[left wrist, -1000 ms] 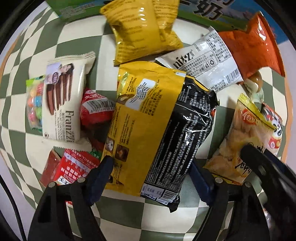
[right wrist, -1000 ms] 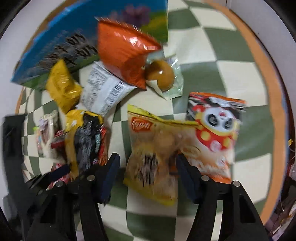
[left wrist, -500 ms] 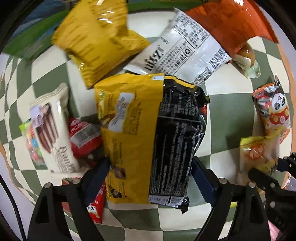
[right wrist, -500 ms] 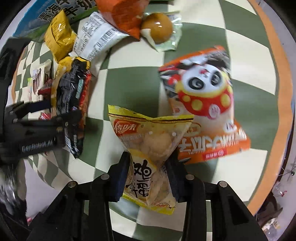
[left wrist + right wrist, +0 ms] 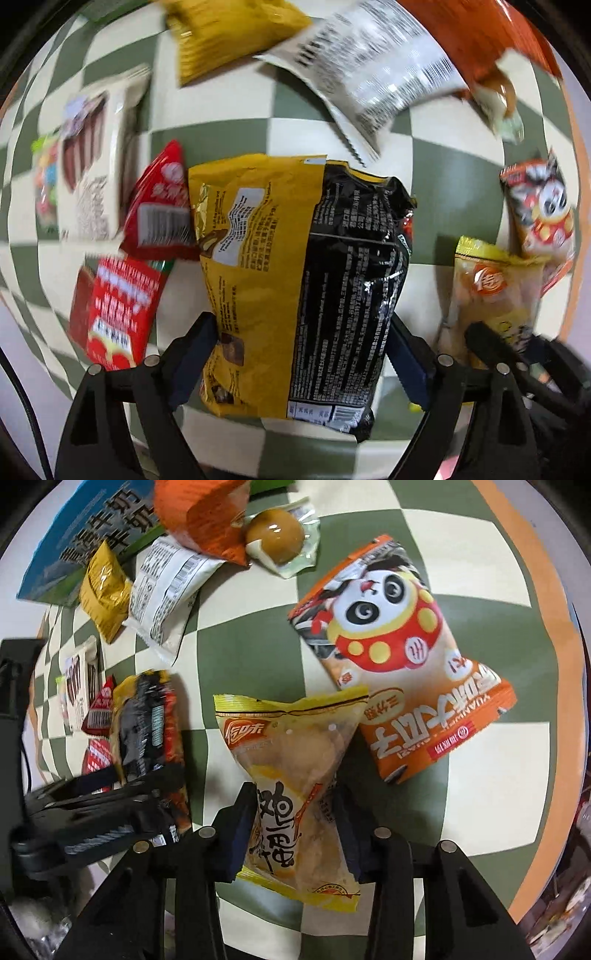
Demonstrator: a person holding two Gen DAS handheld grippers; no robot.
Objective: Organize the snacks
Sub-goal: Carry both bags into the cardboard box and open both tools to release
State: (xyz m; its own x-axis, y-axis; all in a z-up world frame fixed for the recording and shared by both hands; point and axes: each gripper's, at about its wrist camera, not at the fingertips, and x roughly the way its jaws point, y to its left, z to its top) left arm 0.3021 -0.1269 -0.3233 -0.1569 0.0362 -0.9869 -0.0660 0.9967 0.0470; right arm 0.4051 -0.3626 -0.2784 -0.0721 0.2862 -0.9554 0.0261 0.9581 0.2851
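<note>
Both grippers over the snacks on the bench [image 5: 251, 627]

Right gripper [image 5: 295, 827] clenches the yellow packet [image 5: 291, 753]; left gripper [image 5: 299, 362], jaws just widening, straddles the yellow-black bag [image 5: 295, 280], grip unclear.

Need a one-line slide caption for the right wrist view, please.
Right gripper pinching a clear yellow snack pouch above the checkered tablecloth, panda packet alongside.

Home: checkered tablecloth [image 5: 251, 635], snack packets [image 5: 399, 657] scattered.

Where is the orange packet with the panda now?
In the right wrist view, the panda packet lies on the checkered table, upper right of the held yellow packet.
</note>
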